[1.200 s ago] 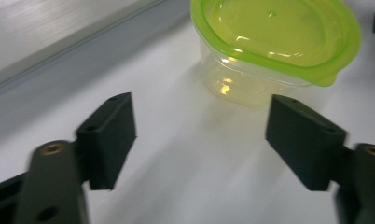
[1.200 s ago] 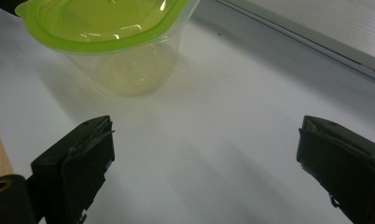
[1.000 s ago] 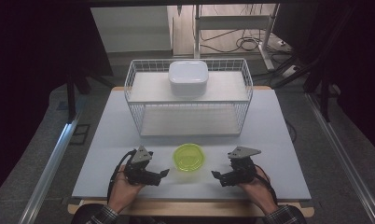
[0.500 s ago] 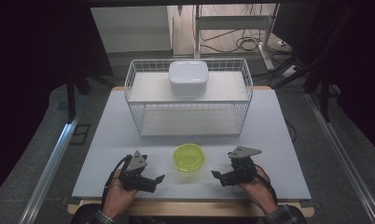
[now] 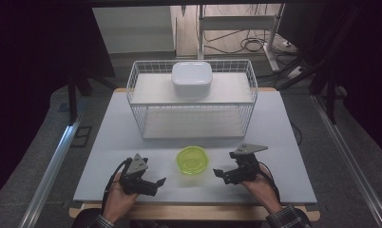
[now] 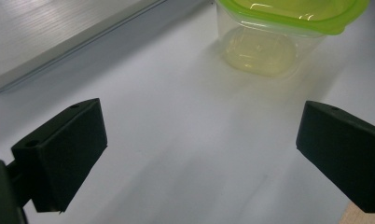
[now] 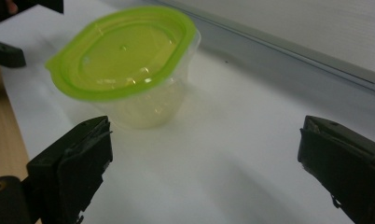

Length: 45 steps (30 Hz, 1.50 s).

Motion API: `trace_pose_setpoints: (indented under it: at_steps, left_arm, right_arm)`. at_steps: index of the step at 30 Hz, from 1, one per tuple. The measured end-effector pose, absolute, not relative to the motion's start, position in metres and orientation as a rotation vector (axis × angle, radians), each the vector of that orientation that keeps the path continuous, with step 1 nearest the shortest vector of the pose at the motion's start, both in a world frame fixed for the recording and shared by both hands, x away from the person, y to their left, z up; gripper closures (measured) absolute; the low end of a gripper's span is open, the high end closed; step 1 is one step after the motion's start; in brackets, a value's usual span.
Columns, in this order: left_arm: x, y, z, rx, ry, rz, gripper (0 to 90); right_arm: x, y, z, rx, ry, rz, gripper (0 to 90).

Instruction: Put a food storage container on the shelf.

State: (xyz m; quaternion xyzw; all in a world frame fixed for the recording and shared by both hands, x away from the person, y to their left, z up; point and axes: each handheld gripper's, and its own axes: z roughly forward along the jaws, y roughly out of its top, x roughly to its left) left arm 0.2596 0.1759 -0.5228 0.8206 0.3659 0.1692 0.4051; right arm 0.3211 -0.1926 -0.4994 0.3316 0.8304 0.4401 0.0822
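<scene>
I see a small clear tub [image 5: 192, 160] with a green lid [image 7: 122, 51] sitting on the white bench [image 5: 108, 142], near the front edge and about in the middle. The lid is on the tub.

My left gripper [image 5: 153, 184] is on the near left side, just left of the tub and a bit nearer to me. Its fingers [image 6: 64, 154] are wide open and hold nothing. In the left gripper view the tub sits ahead of them, toward the far right, and does not touch them.

My right gripper [image 5: 220, 174] is on the near right side, close to the tub. Its fingers [image 7: 76, 163] are wide open too, and nothing is between them. In the right gripper view the tub is just past the left finger, not touching it.

At the far side of the bench stands a white wire basket [image 5: 191, 99]. A white box [image 5: 192, 78] with a lid sits on top of it.
</scene>
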Motion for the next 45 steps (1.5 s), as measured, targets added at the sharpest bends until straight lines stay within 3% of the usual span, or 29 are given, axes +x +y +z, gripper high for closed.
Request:
trace_pose_setpoints:
  at_steps: [9, 24, 37, 41, 45]
  left_arm:
    - [0.26, 0.175, -0.524, 2.081, 0.92, 0.434, 1.7]
    - [0.262, 0.173, -0.526, 2.111, 0.919, 0.429, 2.4]
    - [0.262, 0.172, -0.526, 2.123, 0.914, 0.428, 2.7]
    - [0.263, 0.172, -0.526, 2.123, 0.913, 0.427, 2.8]
    - [0.263, 0.171, -0.527, 2.125, 0.912, 0.428, 2.8]
  right_arm:
    - [0.336, -0.189, -0.49, 1.1, 2.508, 1.339, 1.7]
    - [0.375, -0.164, -0.485, 1.264, 2.663, 1.419, 42.5]
    - [0.393, -0.155, -0.498, 1.429, 2.774, 1.439, 66.3]
    - [0.394, -0.156, -0.499, 1.485, 2.807, 1.46, 79.6]
    - [0.392, -0.155, -0.497, 1.474, 2.814, 1.454, 80.6]
